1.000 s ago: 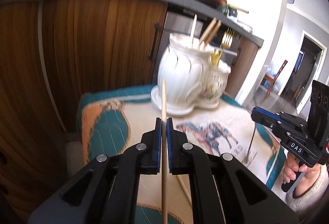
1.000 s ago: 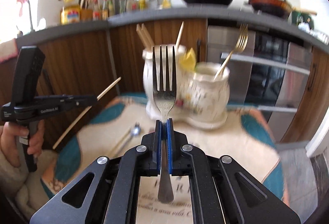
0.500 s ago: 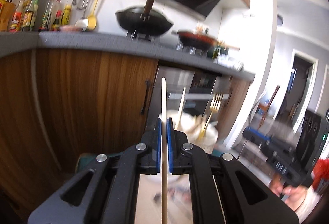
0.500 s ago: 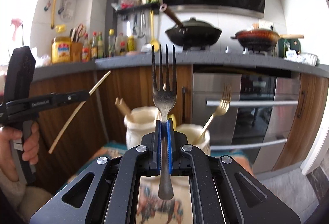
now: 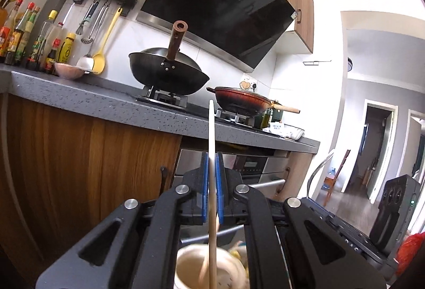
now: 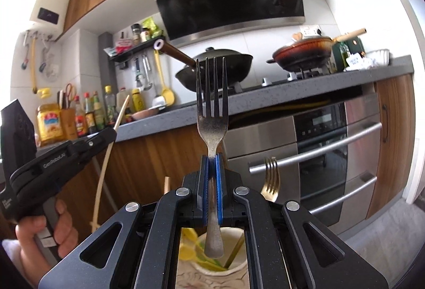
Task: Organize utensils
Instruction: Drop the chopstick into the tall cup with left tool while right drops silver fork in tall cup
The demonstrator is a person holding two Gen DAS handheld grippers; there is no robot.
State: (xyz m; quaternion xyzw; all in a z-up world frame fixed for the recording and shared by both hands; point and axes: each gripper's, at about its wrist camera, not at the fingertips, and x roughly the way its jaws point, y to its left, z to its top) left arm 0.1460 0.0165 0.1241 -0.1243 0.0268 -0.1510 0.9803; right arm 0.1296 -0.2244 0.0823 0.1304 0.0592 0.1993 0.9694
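Note:
My left gripper point(image 5: 211, 156) is shut on a wooden chopstick point(image 5: 211, 129) that stands upright, its lower end over the mouth of a white ceramic holder point(image 5: 191, 266) just below. My right gripper point(image 6: 211, 159) is shut on a silver fork point(image 6: 211, 113), tines up, its handle end hanging over the smaller white holder point(image 6: 212, 273), which holds a gold fork point(image 6: 271, 180) and yellow pieces. The left gripper point(image 6: 106, 133) and its chopstick point(image 6: 109, 153) show at the left of the right wrist view. The right gripper's body point(image 5: 372, 230) shows low right in the left wrist view.
A grey counter point(image 5: 93, 100) on wooden cabinets carries a black wok point(image 5: 167, 74), a red pan point(image 5: 244, 100) and sauce bottles point(image 5: 32, 37). A steel oven point(image 6: 318, 151) stands under the hob. A doorway point(image 5: 377, 145) opens at the right.
Both grippers have risen and tilted up, from facing the table and holders to sitting above the holders' mouths. Each still holds its utensil.

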